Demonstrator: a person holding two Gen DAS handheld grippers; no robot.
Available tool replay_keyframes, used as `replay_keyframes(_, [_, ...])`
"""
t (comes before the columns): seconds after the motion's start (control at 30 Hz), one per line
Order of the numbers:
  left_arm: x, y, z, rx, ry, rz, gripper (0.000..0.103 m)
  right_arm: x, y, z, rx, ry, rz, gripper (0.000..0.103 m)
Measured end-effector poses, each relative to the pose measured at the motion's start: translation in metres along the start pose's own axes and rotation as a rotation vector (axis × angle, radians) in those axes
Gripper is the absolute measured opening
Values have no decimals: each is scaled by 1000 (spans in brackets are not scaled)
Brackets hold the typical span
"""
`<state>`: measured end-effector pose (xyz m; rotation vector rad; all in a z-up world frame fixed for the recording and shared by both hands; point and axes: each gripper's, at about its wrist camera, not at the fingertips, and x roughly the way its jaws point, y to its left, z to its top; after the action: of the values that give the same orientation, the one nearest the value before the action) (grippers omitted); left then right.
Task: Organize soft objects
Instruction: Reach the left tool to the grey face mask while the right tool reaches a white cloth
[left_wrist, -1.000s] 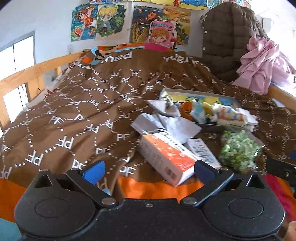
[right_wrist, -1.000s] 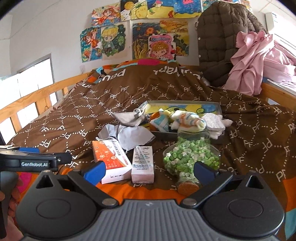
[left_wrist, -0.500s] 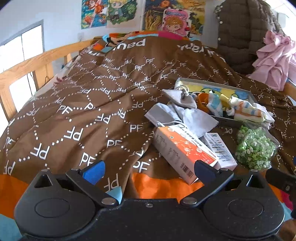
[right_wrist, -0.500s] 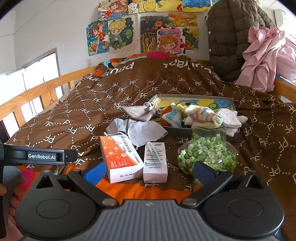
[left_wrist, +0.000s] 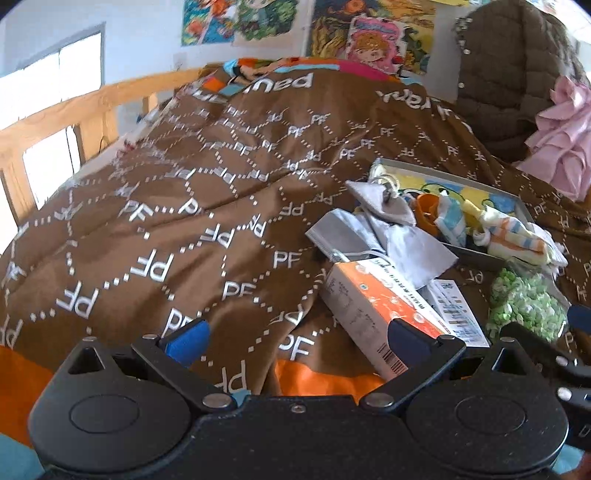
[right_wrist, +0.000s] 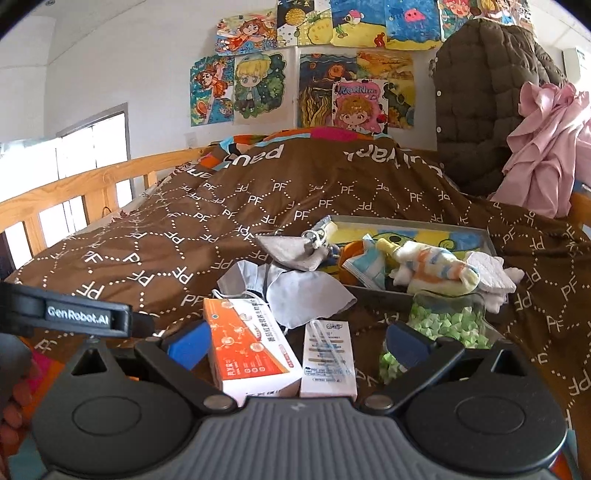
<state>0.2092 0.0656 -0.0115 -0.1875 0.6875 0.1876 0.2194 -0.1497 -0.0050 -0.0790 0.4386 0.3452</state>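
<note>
Hovering with both sets of jaws apart and empty. Grey face masks (right_wrist: 295, 291) at twelve o'clock from the right gripper (right_wrist: 297, 341), beside the tray (right_wrist: 410, 220); judged limp, light, best pinched at a folded edge.

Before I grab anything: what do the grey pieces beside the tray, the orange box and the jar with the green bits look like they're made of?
Grey pieces: soft matte fabric, limp and creased, probably face masks given the ear loops. Orange box: printed cardboard, slightly glossy, sharp folded edges. Jar: clear and shiny, glass or hard plastic; green contents show through.
</note>
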Motion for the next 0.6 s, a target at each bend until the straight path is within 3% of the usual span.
replay_keyframes(0.2, [12, 12, 1, -75, 3, -5, 102, 14, 1, -1, -5, 9, -19, 103])
replay_keyframes(0.47, [12, 8, 4, 18, -131, -13, 102, 36, 12, 2, -34, 29, -63, 103])
replay_keyframes(0.6, [23, 10, 7, 18, -177, -37, 102, 45, 18, 0, -75, 39, -81, 103])
